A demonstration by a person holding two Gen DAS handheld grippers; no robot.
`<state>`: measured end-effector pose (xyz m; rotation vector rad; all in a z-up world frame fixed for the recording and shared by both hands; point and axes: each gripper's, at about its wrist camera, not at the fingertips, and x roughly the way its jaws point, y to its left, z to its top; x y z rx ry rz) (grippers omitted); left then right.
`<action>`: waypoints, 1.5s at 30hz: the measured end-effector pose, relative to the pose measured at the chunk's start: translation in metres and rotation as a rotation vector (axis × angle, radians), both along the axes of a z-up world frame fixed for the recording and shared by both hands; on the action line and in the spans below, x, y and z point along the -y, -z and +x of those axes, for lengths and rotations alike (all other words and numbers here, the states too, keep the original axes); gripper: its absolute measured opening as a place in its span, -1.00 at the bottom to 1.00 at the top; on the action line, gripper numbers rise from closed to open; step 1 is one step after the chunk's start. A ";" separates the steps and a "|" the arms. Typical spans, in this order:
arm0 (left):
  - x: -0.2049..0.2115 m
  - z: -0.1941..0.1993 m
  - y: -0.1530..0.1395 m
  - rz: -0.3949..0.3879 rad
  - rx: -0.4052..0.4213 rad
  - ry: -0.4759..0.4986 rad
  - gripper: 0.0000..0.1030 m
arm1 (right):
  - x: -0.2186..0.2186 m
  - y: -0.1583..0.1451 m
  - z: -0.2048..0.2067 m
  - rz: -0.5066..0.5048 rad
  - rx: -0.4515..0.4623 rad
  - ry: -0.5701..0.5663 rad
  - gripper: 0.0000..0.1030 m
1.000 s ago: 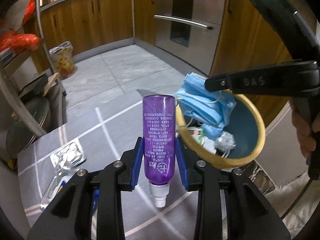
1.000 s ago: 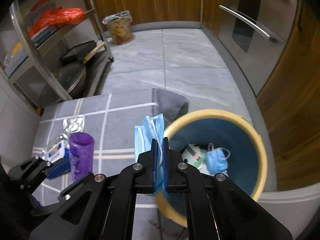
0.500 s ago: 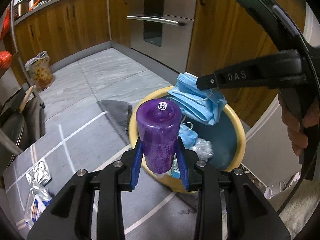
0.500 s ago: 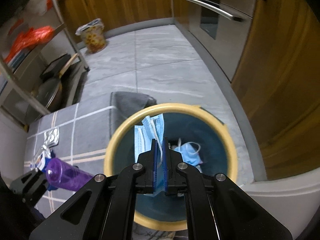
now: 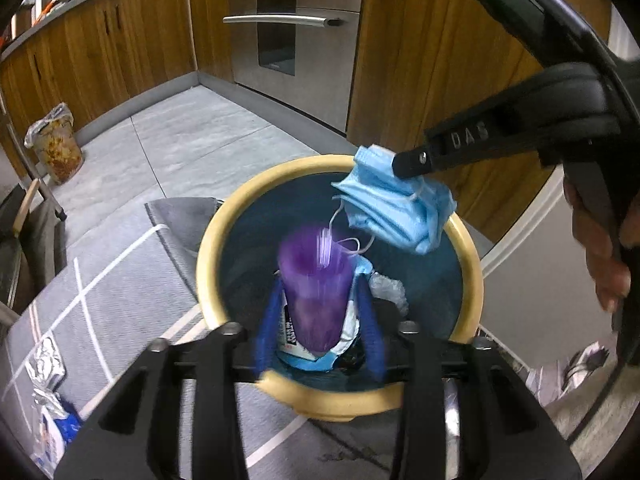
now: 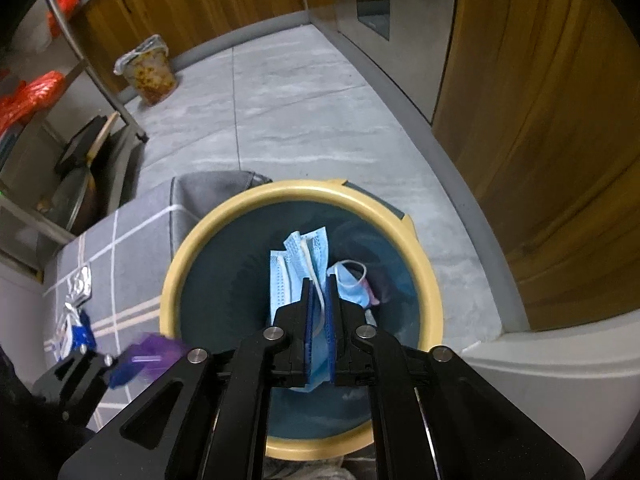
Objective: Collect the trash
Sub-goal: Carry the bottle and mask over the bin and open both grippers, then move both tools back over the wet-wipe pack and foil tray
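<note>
A blue bin with a yellow rim stands on the floor and holds masks and wrappers. My left gripper is over the bin with its blue pads spread apart; the purple bottle is blurred between them, pointing down into the bin, and the pads appear to stand clear of it. It also shows in the right wrist view. My right gripper is shut on a blue face mask held above the bin.
A grey mat with white lines lies left of the bin, with a foil wrapper and a blue-white packet on it. Wooden cabinets and an oven stand behind. A metal rack stands at left.
Both grippers moved over the bin. The left jaws have spread and the purple bottle now points down into the bin, motion-blurred. The right gripper still holds the mask.
</note>
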<state>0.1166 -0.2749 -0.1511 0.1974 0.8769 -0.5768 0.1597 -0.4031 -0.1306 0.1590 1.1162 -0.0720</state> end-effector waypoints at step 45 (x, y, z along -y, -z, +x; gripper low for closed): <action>-0.263 -0.031 -0.020 0.086 0.029 -0.434 0.77 | -0.265 0.002 0.021 -0.008 0.002 -0.373 0.36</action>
